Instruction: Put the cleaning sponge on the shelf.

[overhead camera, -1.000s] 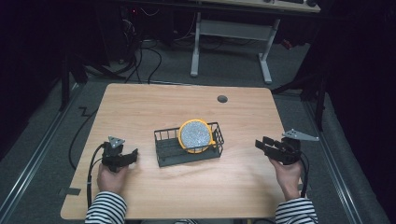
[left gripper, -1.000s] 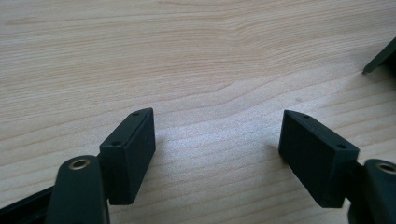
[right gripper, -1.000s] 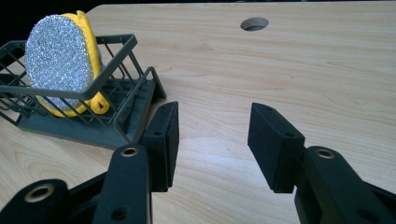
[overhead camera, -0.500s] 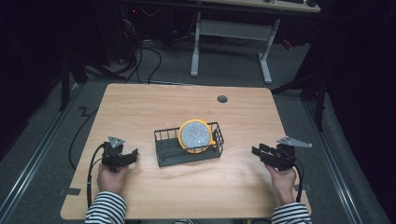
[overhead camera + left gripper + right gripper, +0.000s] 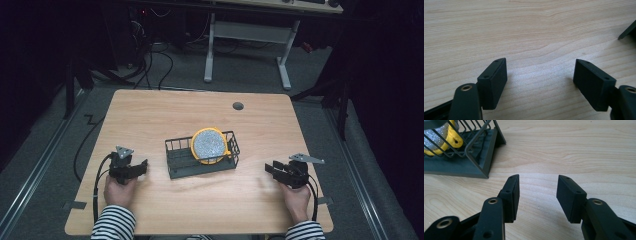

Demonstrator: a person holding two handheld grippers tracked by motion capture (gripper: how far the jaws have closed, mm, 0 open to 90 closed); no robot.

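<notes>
Both claws, your left claw (image 5: 142, 167) and right claw (image 5: 270, 168), rest wide and empty on the counter (image 5: 150, 115). Between them the glittery yellow-rimmed disc (image 5: 209, 145) leans inside the wire basket (image 5: 175, 159); it looks light and stiff, so pinch its rim.

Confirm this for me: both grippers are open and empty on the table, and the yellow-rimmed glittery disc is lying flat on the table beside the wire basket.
One thing is wrong. The yellow-rimmed glittery disc is not on the table beside the wire basket; it stands on edge inside it, as the high view shows. The rest holds: the left gripper and right gripper are open and empty.
</notes>
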